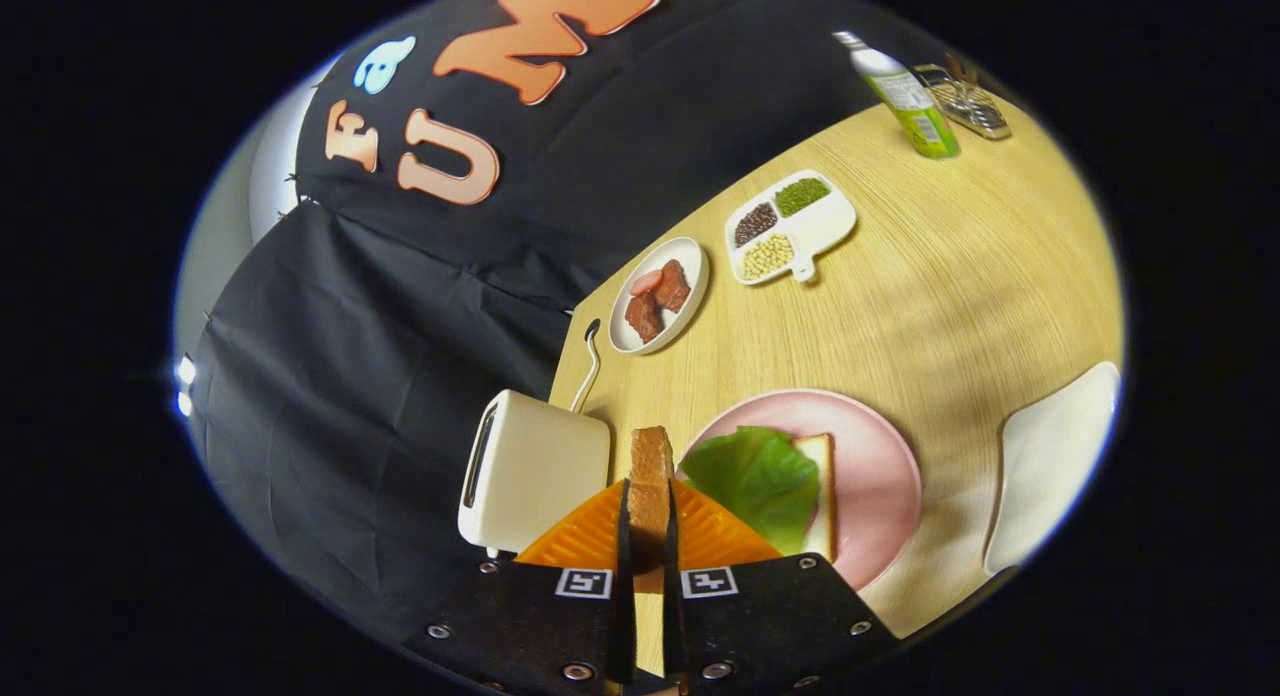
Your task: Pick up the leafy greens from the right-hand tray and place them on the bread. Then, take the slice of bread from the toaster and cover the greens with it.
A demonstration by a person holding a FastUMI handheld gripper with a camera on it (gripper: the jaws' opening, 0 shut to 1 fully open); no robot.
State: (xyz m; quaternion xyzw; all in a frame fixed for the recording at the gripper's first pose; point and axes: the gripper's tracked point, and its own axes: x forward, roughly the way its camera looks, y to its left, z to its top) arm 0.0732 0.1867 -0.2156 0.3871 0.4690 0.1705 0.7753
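Observation:
A slice of toasted bread (651, 481) stands on edge between my two orange fingers (585, 531), and my gripper (648, 521) is shut on it. Just left of the fingers stands the white toaster (530, 471), its slot facing away from me. Just right of the fingers lies the pink plate (880, 466). On it a green leaf (755, 476) covers most of a second bread slice (822, 496), whose far edge shows past the leaf.
Beyond the toaster sits a white oval dish (692, 296) with pieces of meat. Further on are a divided white tray (825, 226) of beans, a green bottle (915, 106) and a metal rack (968, 104). An empty white tray (1050, 461) lies right of the plate.

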